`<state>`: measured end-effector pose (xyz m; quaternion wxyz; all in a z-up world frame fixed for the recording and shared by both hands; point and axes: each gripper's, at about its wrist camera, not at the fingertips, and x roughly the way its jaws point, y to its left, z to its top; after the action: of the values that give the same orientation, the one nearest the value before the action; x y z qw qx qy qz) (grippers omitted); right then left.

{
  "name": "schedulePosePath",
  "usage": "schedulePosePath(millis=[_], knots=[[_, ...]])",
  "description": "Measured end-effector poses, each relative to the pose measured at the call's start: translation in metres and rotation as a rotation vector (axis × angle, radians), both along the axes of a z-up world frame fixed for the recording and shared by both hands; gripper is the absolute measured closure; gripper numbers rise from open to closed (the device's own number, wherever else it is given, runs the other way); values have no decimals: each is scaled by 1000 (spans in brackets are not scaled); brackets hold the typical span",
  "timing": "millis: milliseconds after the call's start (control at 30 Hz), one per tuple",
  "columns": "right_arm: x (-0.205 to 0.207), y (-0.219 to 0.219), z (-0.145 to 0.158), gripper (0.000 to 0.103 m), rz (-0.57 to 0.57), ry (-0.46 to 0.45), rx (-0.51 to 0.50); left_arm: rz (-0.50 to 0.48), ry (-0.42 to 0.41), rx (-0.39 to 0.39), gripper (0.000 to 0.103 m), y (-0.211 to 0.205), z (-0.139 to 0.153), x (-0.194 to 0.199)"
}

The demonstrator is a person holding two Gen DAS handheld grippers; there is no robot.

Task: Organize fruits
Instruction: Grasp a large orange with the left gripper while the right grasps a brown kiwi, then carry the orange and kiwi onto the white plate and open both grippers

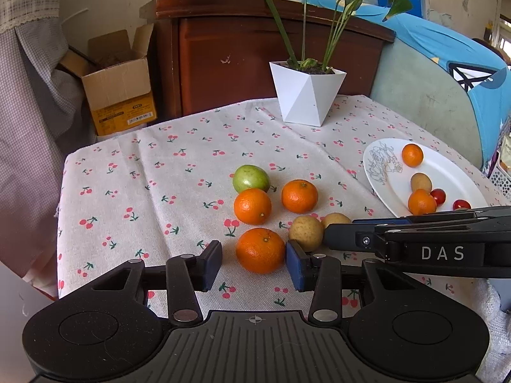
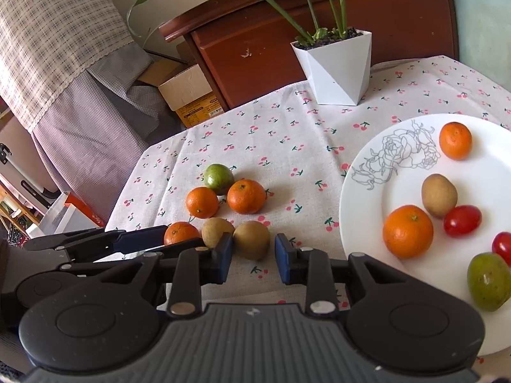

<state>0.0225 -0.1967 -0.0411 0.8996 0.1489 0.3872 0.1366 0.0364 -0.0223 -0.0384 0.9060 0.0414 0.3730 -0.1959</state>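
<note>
Item: fruit for sorting, loose lot and plated lot.

1. Orange (image 1: pixel 260 250). Lying on the tablecloth (image 1: pixel 159 191), nearest of the loose group. It is bracketed by the left gripper (image 1: pixel 254 265), whose jaws are released: one pad is at or just beside the fruit's flank, and the other is seen clearly apart from it. Nothing is gripped yet. The straddle is judged to be a line-up for a pick.

2. Brown fruit (image 2: pixel 251 239). Also on the cloth, between the pads of the right gripper (image 2: pixel 252 255), which is judged to be clenched on it. One pad is pressed to its side and barely a sliver shows at the other.

3. Second brown fruit (image 2: pixel 217 231). It lies touching or just beside item 2, pressed close against the outer face of the right gripper's finger. It could be nudged when item 2 is lifted.

4. Remaining loose lot: two oranges (image 1: pixel 252 206) and a green fruit (image 1: pixel 250 178), clustered just behind item 1.

5. Plate (image 2: pixel 351 210). White with a drawn rose, near the loose group on the right. It holds two oranges, a brown fruit, cherry tomatoes and a green fruit, so it is judged to be the collecting point. Bare space remains around the rose drawing.

6. Clearance. The two grippers are crowded side by side, so lifts are best staggered. Open cloth lies between the group and the plate. The plant pot (image 1: pixel 306 95) stands well back. The table edge falls away on the far left.
</note>
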Motion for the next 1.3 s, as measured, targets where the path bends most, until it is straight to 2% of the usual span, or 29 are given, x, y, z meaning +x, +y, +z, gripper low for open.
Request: schedulePosePath(millis=[200, 333, 400, 533, 600, 1300], knots=[[0, -4, 2, 78, -27, 4, -7, -14, -4, 5, 72, -4, 0, -1], [0, -4, 1, 77, -28, 5, -10, -12, -5, 5, 72, -4, -1, -2], [0, -4, 0, 74, -30, 8, -4, -13, -9, 10, 72, -5, -1, -2], [0, -4, 0, 74, -31, 8, -2, -14, -15, 19, 72, -6, -1, -3], [0, -4, 0, 77, -28, 10, -2, -9, -13, 14, 73, -5, -1, -2], [-8, -13, 12, 77, -49, -20, -2, 30, -35, -30, 73, -6, 14, -4]])
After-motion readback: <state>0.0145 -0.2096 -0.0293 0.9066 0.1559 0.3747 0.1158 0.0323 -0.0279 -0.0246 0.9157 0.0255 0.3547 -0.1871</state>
